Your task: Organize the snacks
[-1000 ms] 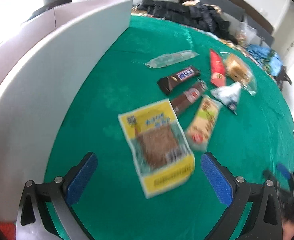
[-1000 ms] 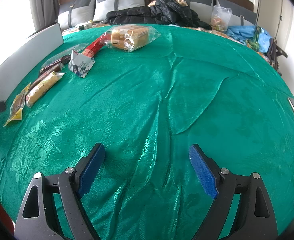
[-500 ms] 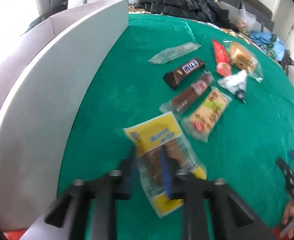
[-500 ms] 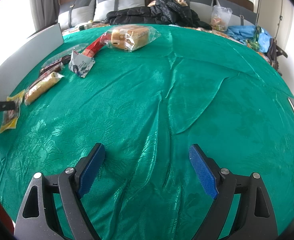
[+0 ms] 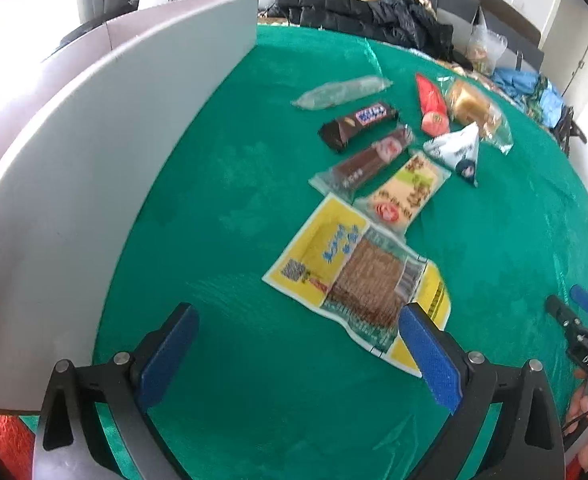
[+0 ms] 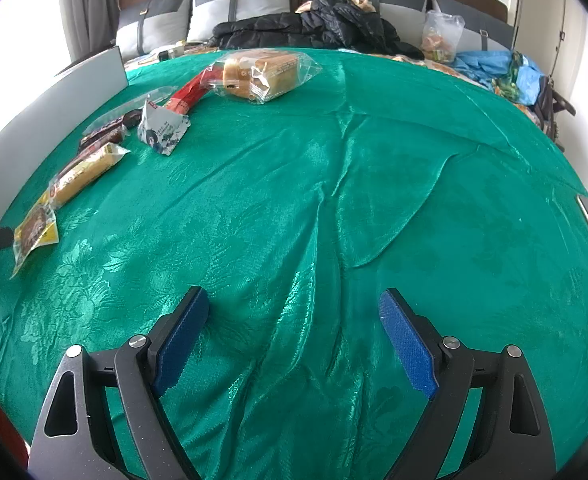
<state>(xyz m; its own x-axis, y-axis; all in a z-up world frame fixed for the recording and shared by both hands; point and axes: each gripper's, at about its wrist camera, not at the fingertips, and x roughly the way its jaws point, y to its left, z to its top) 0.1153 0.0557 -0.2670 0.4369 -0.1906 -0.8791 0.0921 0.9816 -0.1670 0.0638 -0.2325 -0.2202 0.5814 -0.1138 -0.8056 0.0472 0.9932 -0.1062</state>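
Eight snacks on green cloth, two tools

Green cloth satin-glossy, wrinkled; snack wrappers shiny plastic film; white board smooth, matt.

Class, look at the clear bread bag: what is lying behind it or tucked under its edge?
The red packet reaches behind the bread bag; its far end is hidden. What lies beneath the bag cannot be seen.
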